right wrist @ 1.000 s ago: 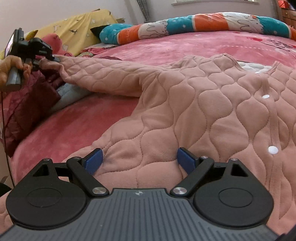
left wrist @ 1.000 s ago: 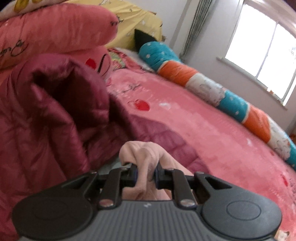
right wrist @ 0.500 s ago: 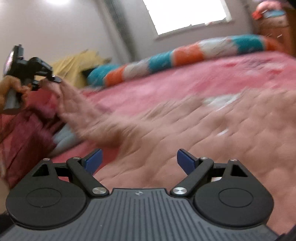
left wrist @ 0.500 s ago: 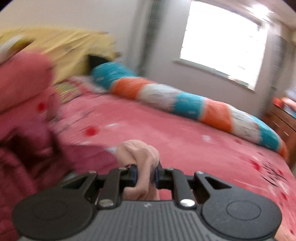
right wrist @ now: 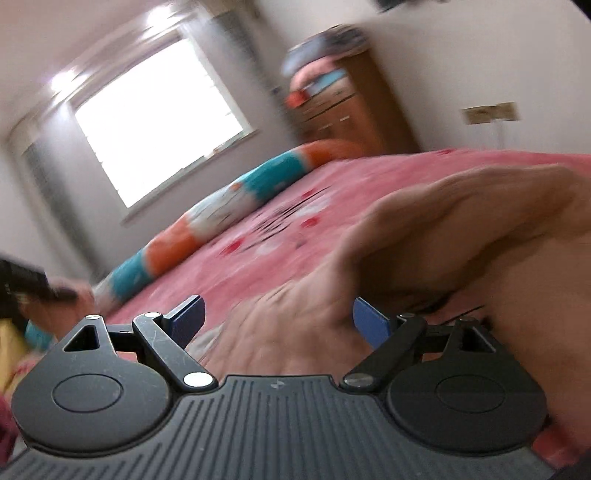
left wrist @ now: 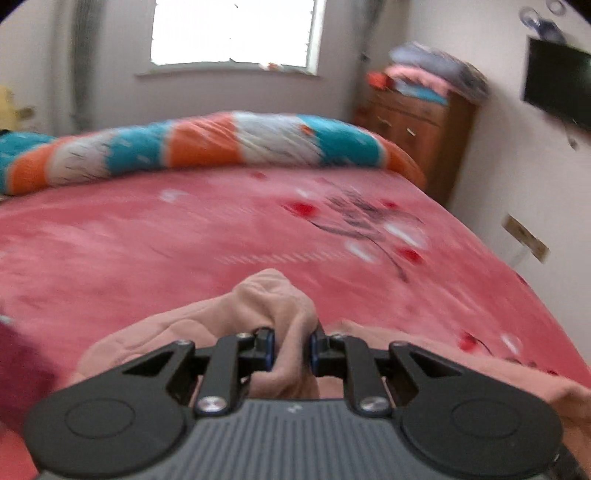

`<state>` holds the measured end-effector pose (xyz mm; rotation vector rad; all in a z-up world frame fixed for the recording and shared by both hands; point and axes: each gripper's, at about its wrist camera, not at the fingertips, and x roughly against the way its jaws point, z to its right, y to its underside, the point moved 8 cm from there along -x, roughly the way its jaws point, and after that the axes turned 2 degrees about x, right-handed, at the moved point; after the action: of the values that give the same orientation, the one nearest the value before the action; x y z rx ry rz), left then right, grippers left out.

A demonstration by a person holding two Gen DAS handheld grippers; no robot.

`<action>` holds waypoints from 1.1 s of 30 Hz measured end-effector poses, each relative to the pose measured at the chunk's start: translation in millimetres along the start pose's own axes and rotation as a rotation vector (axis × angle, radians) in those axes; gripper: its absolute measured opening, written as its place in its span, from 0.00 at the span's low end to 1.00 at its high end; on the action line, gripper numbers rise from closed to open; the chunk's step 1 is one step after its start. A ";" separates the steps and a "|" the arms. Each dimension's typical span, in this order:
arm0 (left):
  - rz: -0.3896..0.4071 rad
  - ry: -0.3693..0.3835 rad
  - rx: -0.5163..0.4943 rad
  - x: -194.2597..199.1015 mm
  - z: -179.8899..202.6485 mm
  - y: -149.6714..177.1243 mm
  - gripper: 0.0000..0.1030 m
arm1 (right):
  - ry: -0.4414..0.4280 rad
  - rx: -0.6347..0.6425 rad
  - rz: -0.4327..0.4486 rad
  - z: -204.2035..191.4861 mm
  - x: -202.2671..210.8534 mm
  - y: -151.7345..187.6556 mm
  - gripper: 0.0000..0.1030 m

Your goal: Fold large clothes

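A large pink quilted garment [right wrist: 461,236] lies on the pink bed [left wrist: 221,240]. My left gripper [left wrist: 291,349] is shut on a bunched sleeve end of the garment [left wrist: 273,306], held just above the bed. My right gripper [right wrist: 277,317] is open, its blue pads on either side of a fold of the garment without pinching it. The right wrist view is blurred and tilted. The left gripper shows as a dark shape at the left edge of the right wrist view [right wrist: 26,288].
A long teal, orange and white bolster [left wrist: 207,147] lies along the bed's far side under a window [left wrist: 232,33]. A wooden dresser [left wrist: 417,129] stacked with folded bedding stands at the right. A dark screen [left wrist: 557,85] hangs on the wall.
My left gripper has swung right with the sleeve, away from the maroon quilt towards the dresser end. My right gripper has tilted up, and the garment has lifted and bunched in front of it.
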<state>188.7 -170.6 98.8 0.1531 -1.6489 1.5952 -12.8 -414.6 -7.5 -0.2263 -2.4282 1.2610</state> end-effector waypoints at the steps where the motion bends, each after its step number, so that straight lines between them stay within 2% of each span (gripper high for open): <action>1: -0.017 0.017 0.001 -13.0 9.9 6.5 0.15 | 0.016 -0.018 0.016 8.4 1.3 -5.5 1.00; 5: -0.065 0.078 0.013 -49.0 55.3 35.7 0.15 | 0.072 -0.090 0.074 35.2 7.2 -20.6 1.00; 9: -0.081 0.145 0.027 -70.2 93.3 55.2 0.15 | 0.087 -0.122 0.081 43.7 4.3 -24.1 1.00; 11: -0.098 0.177 0.043 -79.7 105.5 63.7 0.19 | 0.092 -0.133 0.083 48.9 5.0 -26.2 1.00; 15: -0.115 0.209 0.064 -92.9 116.2 76.9 0.34 | 0.089 -0.154 0.082 44.3 3.2 -18.0 1.00; 16: -0.114 0.214 0.061 -89.5 117.2 77.9 0.40 | 0.090 -0.153 0.079 43.9 3.7 -16.5 1.00; 18: -0.113 0.236 0.066 -81.2 117.2 76.5 0.45 | 0.087 -0.154 0.073 36.3 -4.2 -13.8 1.00; 22: -0.044 0.255 0.046 -47.9 110.0 62.8 0.64 | 0.071 -0.148 0.072 31.5 -8.2 -15.2 1.00; 23: -0.018 0.255 0.039 -37.8 106.3 58.1 0.65 | 0.064 -0.141 0.070 29.0 -8.2 -15.0 1.00; 26: 0.049 0.218 0.006 -11.2 86.7 48.2 0.70 | 0.041 -0.110 0.064 24.7 -8.5 -12.7 1.00; 28: 0.085 0.151 -0.013 2.0 60.9 49.5 0.70 | 0.022 -0.080 0.060 19.1 -9.9 -12.4 1.00; 30: 0.087 0.074 -0.008 6.8 27.8 58.4 0.69 | -0.009 -0.043 0.050 9.7 -11.2 -10.8 1.00; 32: 0.059 -0.010 0.014 3.7 -10.7 73.9 0.63 | -0.051 0.006 0.026 -4.3 -14.4 -5.7 1.00; 33: 0.038 -0.044 0.031 0.2 -27.8 82.6 0.52 | -0.080 0.045 0.013 -14.7 -17.3 -2.7 1.00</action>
<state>151.9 -130.4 30.8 0.1742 -1.6701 1.6576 9.2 -410.7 -2.3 -0.1827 -2.4663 1.3534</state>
